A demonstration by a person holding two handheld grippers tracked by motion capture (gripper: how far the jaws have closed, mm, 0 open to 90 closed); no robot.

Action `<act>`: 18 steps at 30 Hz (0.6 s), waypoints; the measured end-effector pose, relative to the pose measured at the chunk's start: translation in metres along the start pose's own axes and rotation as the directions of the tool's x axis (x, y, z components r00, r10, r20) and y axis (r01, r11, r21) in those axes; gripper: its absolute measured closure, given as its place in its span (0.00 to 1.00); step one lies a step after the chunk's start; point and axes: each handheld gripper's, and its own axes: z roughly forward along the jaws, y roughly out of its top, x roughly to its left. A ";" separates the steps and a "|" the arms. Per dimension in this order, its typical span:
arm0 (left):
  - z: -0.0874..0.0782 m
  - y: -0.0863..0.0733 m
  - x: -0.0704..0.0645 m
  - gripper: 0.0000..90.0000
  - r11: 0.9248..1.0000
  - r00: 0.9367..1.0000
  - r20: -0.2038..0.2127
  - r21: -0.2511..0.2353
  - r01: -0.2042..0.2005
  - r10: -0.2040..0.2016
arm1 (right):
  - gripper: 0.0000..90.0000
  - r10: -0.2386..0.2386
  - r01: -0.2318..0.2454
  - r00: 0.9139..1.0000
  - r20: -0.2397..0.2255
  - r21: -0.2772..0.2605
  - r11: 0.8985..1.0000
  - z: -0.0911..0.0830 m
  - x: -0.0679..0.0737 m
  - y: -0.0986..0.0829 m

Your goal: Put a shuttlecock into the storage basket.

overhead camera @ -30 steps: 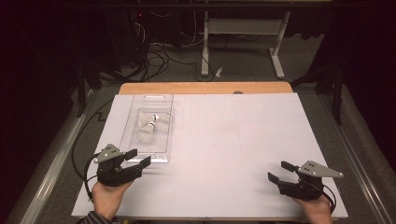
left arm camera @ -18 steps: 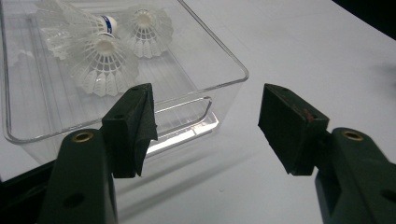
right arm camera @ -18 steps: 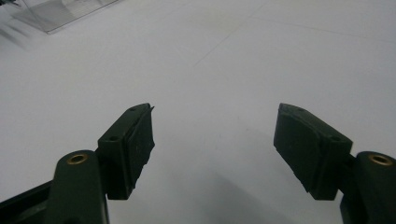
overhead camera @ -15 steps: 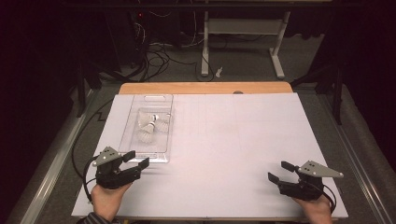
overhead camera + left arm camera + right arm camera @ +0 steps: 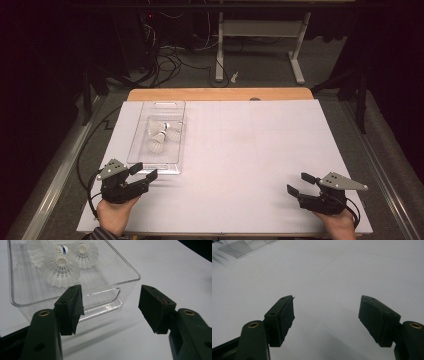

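While both jaws stand spread and empty, left gripper (image 5: 143,171) sits lower left just beside clear bin (image 5: 176,134) holding shuttlecocks (image 5: 162,136); right gripper (image 5: 299,184) lower right, on white tabletop (image 5: 250,150).

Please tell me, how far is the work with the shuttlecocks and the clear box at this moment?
Nothing looks done so far: the three shuttlecocks lie inside the clear box. In hand: the left tongs, open and empty, sit just before the box's near wall. The right tongs rest open on the white table cover, far from it. Any gripping is left to do.
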 end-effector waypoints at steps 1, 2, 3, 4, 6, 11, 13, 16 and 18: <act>0.000 -0.001 0.001 0.41 1.000 1.000 -0.001 0.001 0.001 -0.001 | 0.32 0.001 -0.001 1.000 0.000 0.000 1.000 0.000 0.000 0.000; 0.000 -0.001 0.001 0.41 1.000 1.000 -0.002 0.001 0.003 -0.003 | 0.32 0.000 0.000 1.000 0.000 0.000 1.000 0.000 0.000 0.000; 0.001 -0.001 0.001 0.41 1.000 1.000 -0.003 0.001 0.004 -0.004 | 0.32 0.000 0.000 1.000 0.000 0.000 1.000 0.000 0.000 0.000; 0.001 -0.002 0.002 0.41 1.000 1.000 -0.004 0.002 0.004 -0.004 | 0.32 0.001 -0.001 1.000 0.000 0.000 1.000 0.000 0.000 0.000; 0.001 -0.002 0.002 0.41 1.000 1.000 -0.007 0.000 0.007 -0.007 | 0.32 0.001 -0.001 1.000 0.000 0.000 1.000 0.000 0.000 0.000; 0.002 -0.004 0.003 0.41 1.000 1.000 -0.012 0.003 0.007 -0.007 | 0.32 0.001 -0.001 1.000 0.001 -0.001 1.000 0.000 0.000 0.000; 0.002 -0.004 0.003 0.41 1.000 1.000 -0.013 0.001 0.006 -0.006 | 0.32 0.002 -0.002 1.000 0.001 -0.001 1.000 0.000 0.000 0.000; 0.002 -0.006 0.005 0.41 1.000 1.000 -0.017 -0.002 0.014 -0.014 | 0.32 0.002 -0.002 1.000 0.001 -0.001 1.000 0.000 0.000 0.000; 0.003 -0.007 0.007 0.41 1.000 1.000 -0.021 -0.002 0.020 -0.020 | 0.32 0.001 -0.001 1.000 0.002 -0.002 1.000 0.000 0.000 0.000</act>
